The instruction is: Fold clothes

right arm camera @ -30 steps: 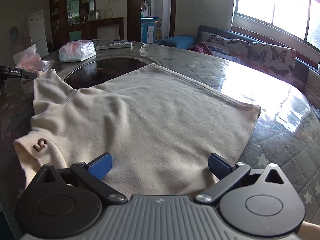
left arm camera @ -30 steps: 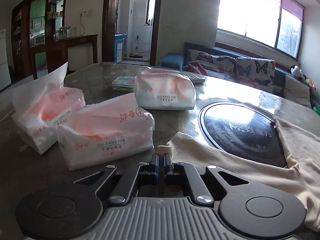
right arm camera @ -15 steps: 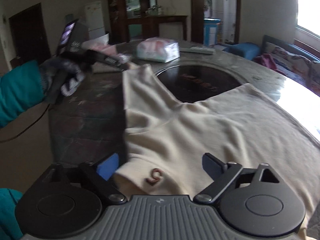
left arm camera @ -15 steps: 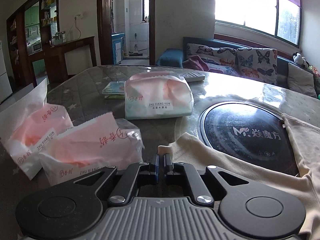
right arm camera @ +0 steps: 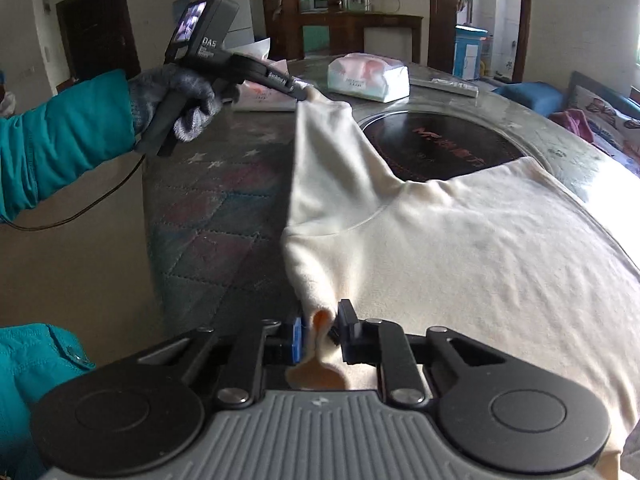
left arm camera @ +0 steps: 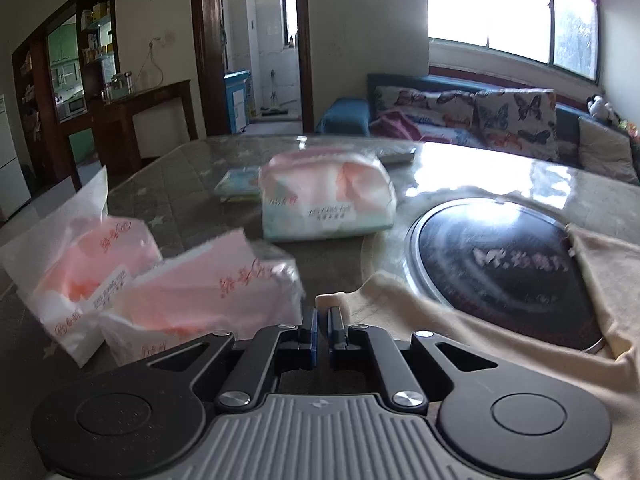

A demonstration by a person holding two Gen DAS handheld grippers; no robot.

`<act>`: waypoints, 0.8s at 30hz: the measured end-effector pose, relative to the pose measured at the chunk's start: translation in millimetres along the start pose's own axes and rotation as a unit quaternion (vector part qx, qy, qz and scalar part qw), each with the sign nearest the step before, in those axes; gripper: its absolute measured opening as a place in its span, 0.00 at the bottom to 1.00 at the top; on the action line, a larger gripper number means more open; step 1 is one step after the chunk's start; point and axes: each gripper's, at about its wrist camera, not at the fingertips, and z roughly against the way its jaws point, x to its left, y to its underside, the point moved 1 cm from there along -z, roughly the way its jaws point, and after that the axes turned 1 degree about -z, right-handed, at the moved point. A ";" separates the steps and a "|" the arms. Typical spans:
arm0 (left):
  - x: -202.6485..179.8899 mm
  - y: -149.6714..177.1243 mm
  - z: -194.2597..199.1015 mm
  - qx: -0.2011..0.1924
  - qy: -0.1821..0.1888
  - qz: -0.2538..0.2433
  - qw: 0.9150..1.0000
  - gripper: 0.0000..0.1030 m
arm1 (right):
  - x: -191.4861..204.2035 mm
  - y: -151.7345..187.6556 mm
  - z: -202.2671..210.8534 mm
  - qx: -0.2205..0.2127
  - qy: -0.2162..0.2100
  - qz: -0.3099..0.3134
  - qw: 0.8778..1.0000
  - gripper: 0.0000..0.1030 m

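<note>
The cream shirt (right arm camera: 460,248) lies spread over the table (right arm camera: 208,200), its body covering the right part and one sleeve (right arm camera: 328,148) stretched toward the far left edge, crossing the rim of the black round plate (right arm camera: 432,148) set into the tabletop. The right wrist view alone shows both ends of the hold: the right gripper (right arm camera: 320,334) has its fingers pinched on a fold of the shirt at the near edge, the cloth bulging up between them, and across the table the left gripper (right arm camera: 302,93), held in a grey-gloved hand (right arm camera: 176,104) with a teal sleeve behind it, clamps the sleeve's cuff. The left wrist view shows only that cuff (left arm camera: 334,300) poking up past the left gripper's (left arm camera: 322,320) nearly touching fingers, with the sleeve trailing off to the right around the plate (left arm camera: 504,276); it shows what the other view barely catches, two pink tissue packs (left arm camera: 208,300) (left arm camera: 84,264) just left of the gripper, a white-green pack (left arm camera: 326,208) farther back, and a sofa (left arm camera: 480,116) under the window. A second ago the right gripper's fingers stood wide apart over the flat shirt body; half a second ago they straddled the collar area, still apart; now they are closed on cloth. The left gripper was clamped on the cuff throughout, and the tissue packs have slid a little rightward in its view.
</note>
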 end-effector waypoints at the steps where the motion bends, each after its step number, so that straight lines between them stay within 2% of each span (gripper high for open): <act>1: 0.7 2.0 -1.7 0.002 -0.009 -0.003 1.000 0.05 | 0.0 0.2 0.8 -0.002 -0.004 -0.005 1.000 0.21; 6: 9.7 5.0 -4.8 0.010 -0.030 0.002 1.000 0.05 | 0.0 -3.5 13.8 -0.019 -0.027 -0.023 0.999 0.36; 8: 8.3 4.0 4.1 0.004 -0.020 0.007 1.000 0.05 | -0.7 -9.6 15.6 -0.028 -0.030 -0.026 0.999 0.49; 10: 3.4 3.5 16.4 -0.004 -0.003 0.010 1.000 0.05 | -1.0 -16.0 15.2 -0.037 -0.029 -0.026 0.999 0.50; 12: -9.5 3.7 32.3 -0.006 0.049 0.017 0.999 0.05 | -0.7 -19.7 8.8 -0.034 -0.028 -0.027 0.999 0.50; 15: -35.5 7.3 54.4 -0.008 0.128 0.013 0.992 0.06 | 0.3 -22.8 -3.0 -0.025 -0.026 -0.025 0.999 0.51; 17: -56.8 12.5 67.0 -0.006 0.182 0.002 0.983 0.06 | 2.5 -21.2 -6.7 -0.018 -0.030 -0.023 0.999 0.53; 20: -87.8 25.1 74.1 0.017 0.265 -0.006 0.964 0.06 | 6.0 -16.1 -10.5 -0.002 -0.039 -0.020 0.999 0.56; 22: -107.7 34.8 75.3 0.030 0.298 -0.024 0.954 0.06 | 7.7 -13.6 -9.5 0.002 -0.038 -0.017 0.999 0.57; 24: -121.6 44.9 73.8 0.039 0.309 -0.044 0.949 0.06 | 6.4 -11.2 -2.0 -0.004 -0.037 -0.021 0.999 0.59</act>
